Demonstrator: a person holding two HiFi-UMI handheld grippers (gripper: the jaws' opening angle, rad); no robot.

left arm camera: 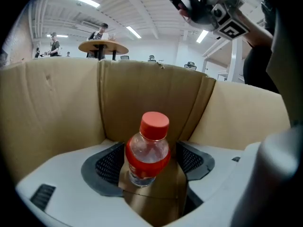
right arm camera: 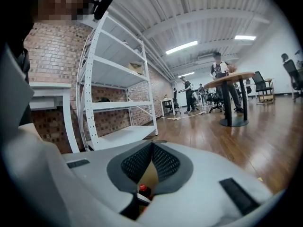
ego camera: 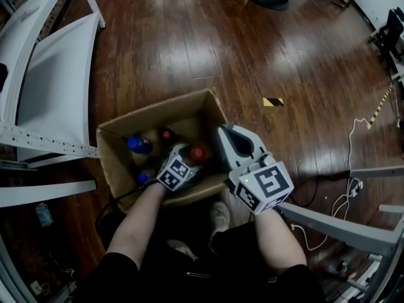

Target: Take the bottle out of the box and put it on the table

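An open cardboard box (ego camera: 208, 109) stands on the wooden floor and holds several bottles, some with blue caps (ego camera: 139, 144) and one more with a red cap (ego camera: 166, 134). My left gripper (ego camera: 194, 156) reaches down into the box. In the left gripper view a clear bottle (left arm camera: 147, 148) with a red cap and red label stands upright between the pads (left arm camera: 111, 163). The left gripper (left arm camera: 150, 145) is open, with a gap on each side of the bottle. My right gripper (ego camera: 222, 132) hovers over the box's right wall; its pads (right arm camera: 163, 162) meet at the tips, empty.
White metal shelving (ego camera: 50, 74) stands to the left of the box. A metal frame (ego camera: 341, 223) and loose cables (ego camera: 350, 188) lie to the right. Yellow-black tape (ego camera: 273, 101) marks the floor beyond the box. A round table (right arm camera: 232, 79) with people stands far off.
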